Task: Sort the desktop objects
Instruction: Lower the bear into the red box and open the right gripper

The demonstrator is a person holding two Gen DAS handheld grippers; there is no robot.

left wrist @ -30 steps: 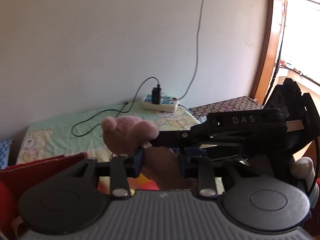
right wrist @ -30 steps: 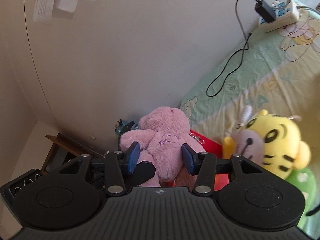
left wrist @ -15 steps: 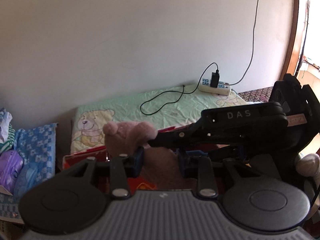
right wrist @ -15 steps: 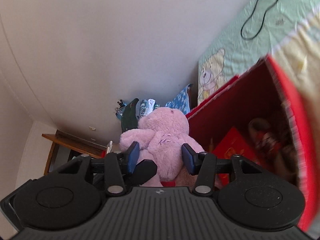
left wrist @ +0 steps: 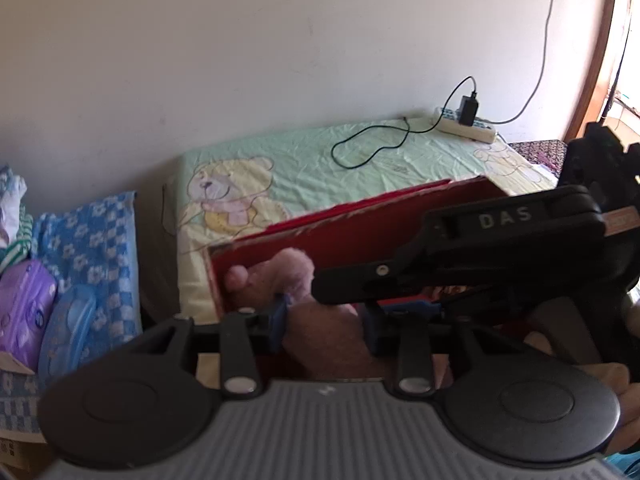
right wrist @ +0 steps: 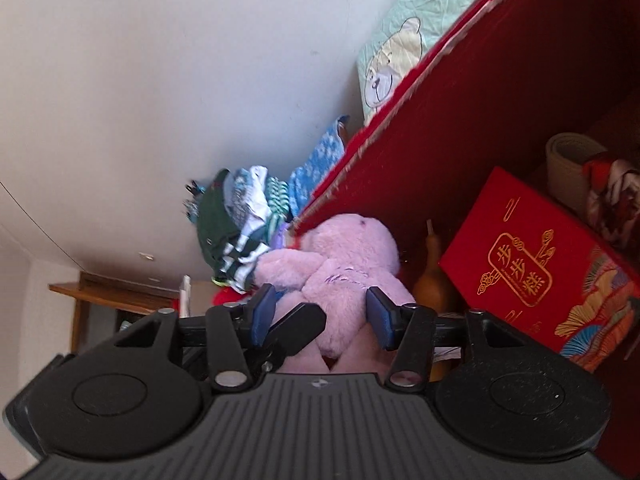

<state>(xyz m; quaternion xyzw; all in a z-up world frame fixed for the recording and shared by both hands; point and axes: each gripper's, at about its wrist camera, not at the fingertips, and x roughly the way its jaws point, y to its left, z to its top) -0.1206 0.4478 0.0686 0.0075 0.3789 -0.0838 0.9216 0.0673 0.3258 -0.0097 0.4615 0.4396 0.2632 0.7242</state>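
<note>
I have both tools [right wrist: 320, 314] [left wrist: 326, 326] clamped on the pink plush [right wrist: 344, 264], steadying it over the red box [right wrist: 500, 92] for dropping in.

a fluffy pink plush bear [right wrist: 344, 268] sits at the near corner of a red box [right wrist: 500, 92], head at the rim. inside lie a red gift packet [right wrist: 532, 264] and a cream roll [right wrist: 568, 164].

The right hand-held gripper [right wrist: 320, 314] is gripping a pink plush [right wrist: 344, 264] between its blue pads [right wrist: 378, 316] at the open edge of a red box [right wrist: 500, 92]. A red packet [right wrist: 532, 264] is lying inside, beside a pale roll [right wrist: 568, 168].
</note>
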